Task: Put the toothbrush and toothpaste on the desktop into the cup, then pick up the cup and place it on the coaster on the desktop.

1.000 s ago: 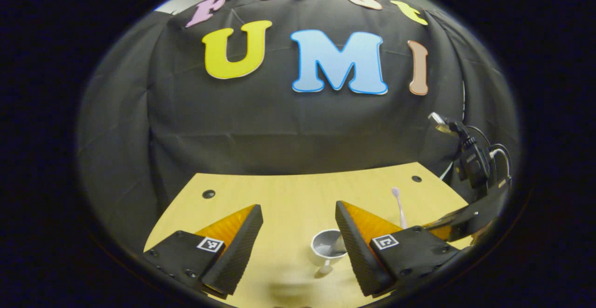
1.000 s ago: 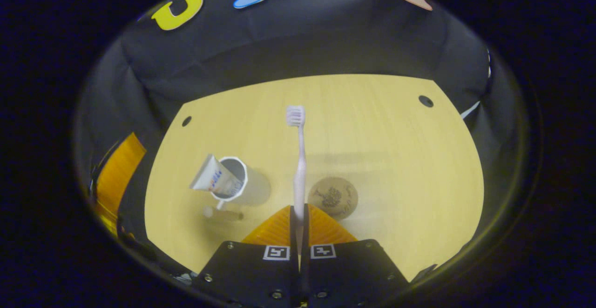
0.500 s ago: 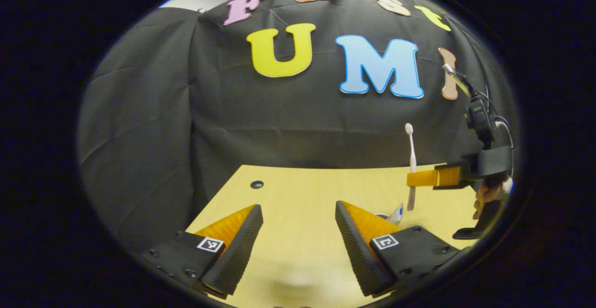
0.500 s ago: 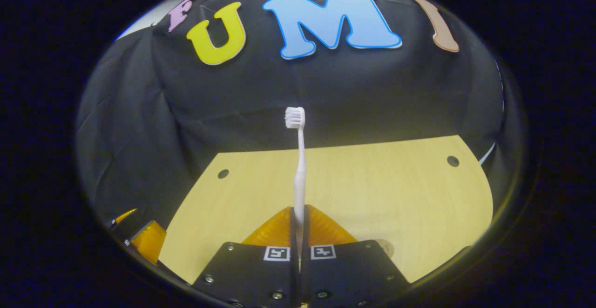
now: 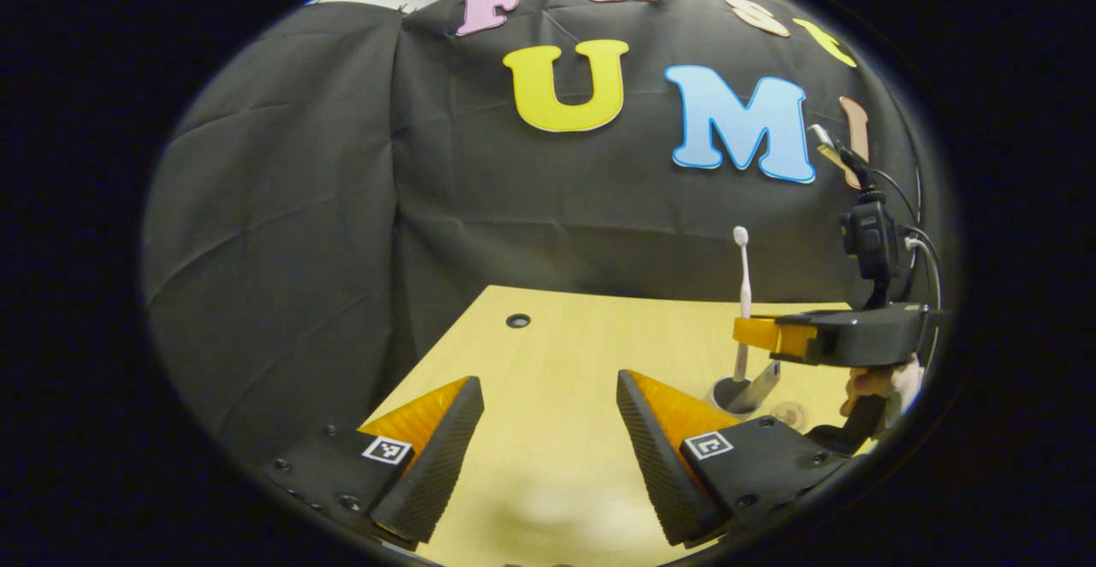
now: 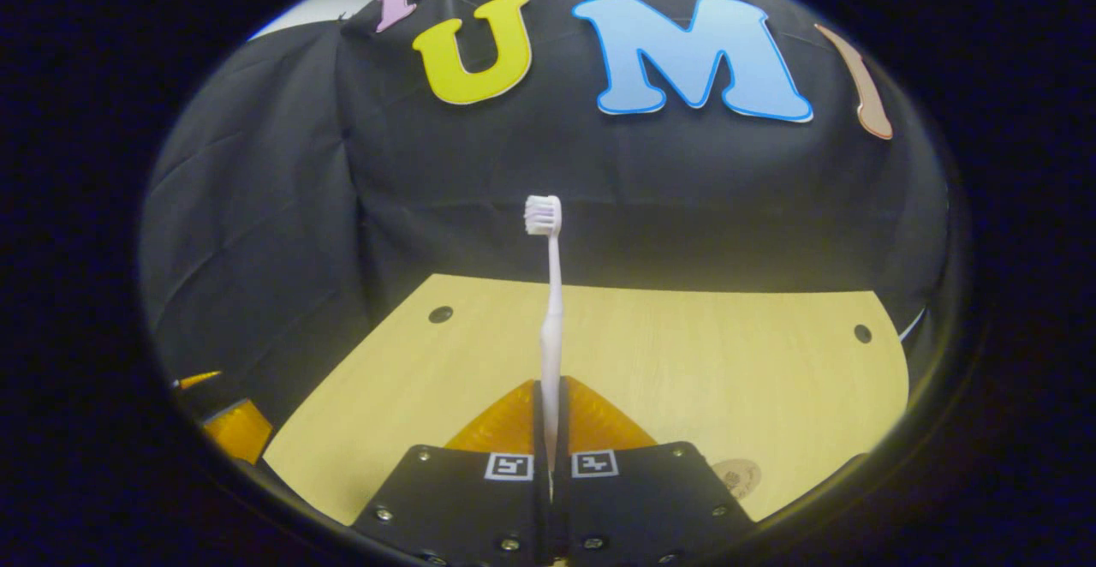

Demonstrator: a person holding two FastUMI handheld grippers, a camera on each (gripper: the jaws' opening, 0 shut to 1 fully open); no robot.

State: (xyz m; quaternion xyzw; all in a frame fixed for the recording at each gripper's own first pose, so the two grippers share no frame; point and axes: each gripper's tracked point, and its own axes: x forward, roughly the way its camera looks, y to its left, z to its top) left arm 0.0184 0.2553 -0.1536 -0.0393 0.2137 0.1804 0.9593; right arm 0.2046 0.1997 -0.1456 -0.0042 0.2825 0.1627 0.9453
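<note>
In the right gripper view my right gripper (image 6: 548,385) is shut on the handle of a white toothbrush (image 6: 552,293), which stands upright with its bristles on top. The left gripper view shows that toothbrush (image 5: 743,289) held by the right gripper (image 5: 760,333) directly over the white cup (image 5: 723,393), its lower end at the cup's mouth. The toothpaste tube (image 5: 762,381) leans inside the cup. A round coaster (image 5: 788,415) lies just right of the cup; the same coaster (image 6: 736,473) sits low in the right gripper view. My left gripper (image 5: 545,385) hangs open over the table, left of the cup.
The pale wooden table (image 5: 556,353) has a small dark hole (image 5: 517,320) near its back left corner. A hand (image 5: 882,378) holds the right gripper's black body. The left gripper's orange fingers (image 6: 233,430) show at the lower left of the right gripper view.
The right gripper has tilted up to level and brought the toothbrush upright over the cup, then lowered it. The left gripper has drawn away to the left, still open.
</note>
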